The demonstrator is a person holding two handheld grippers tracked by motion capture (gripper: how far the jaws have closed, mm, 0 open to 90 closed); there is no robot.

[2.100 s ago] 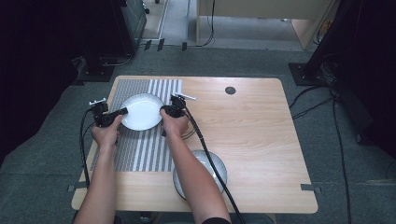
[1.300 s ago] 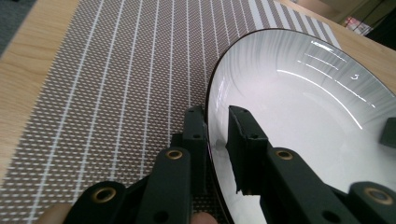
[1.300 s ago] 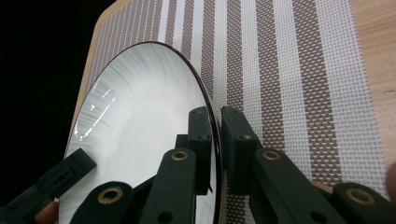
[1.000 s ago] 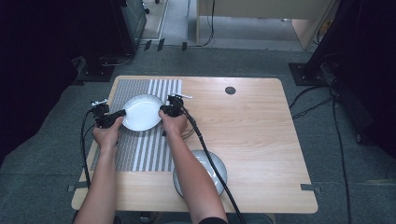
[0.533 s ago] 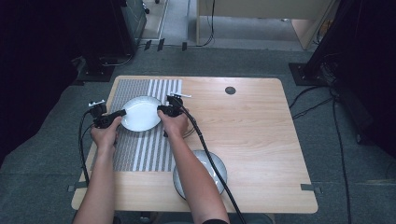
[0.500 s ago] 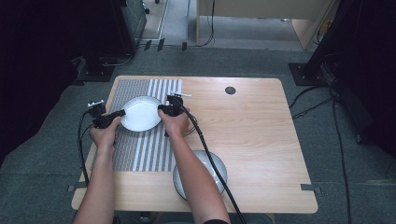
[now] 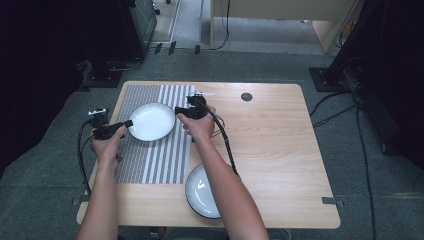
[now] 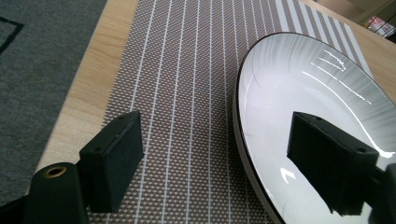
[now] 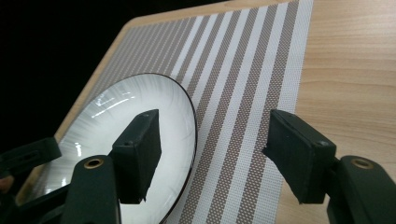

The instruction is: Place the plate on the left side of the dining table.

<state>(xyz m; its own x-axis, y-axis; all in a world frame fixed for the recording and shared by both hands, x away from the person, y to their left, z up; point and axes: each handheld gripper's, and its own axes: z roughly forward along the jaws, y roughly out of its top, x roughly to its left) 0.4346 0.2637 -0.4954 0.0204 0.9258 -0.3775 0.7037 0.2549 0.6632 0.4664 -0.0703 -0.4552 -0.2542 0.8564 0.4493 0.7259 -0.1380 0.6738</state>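
A white plate (image 7: 151, 121) with a thin dark rim lies on the striped placemat (image 7: 160, 160). My left gripper (image 7: 126, 124) is at its left edge. In the left gripper view the plate (image 8: 317, 84) has one jaw over its inside and the other over the mat, so the left gripper (image 8: 219, 144) is open astride the rim. My right gripper (image 7: 179, 111) is at the plate's right edge. In the right gripper view the right gripper (image 9: 217, 149) is open too, one jaw above the plate (image 9: 107, 121) and one above the stripes.
A second plate (image 7: 200, 192) with a dark rim sits at the table's front edge, partly under the right forearm. A black round grommet (image 7: 246, 96) is set in the wooden table (image 7: 280, 150) at the back. Cables trail from both grippers.
The plate stays on the placemat between the two grippers. The left hand has edged slightly to the left; the right hand has hardly moved.
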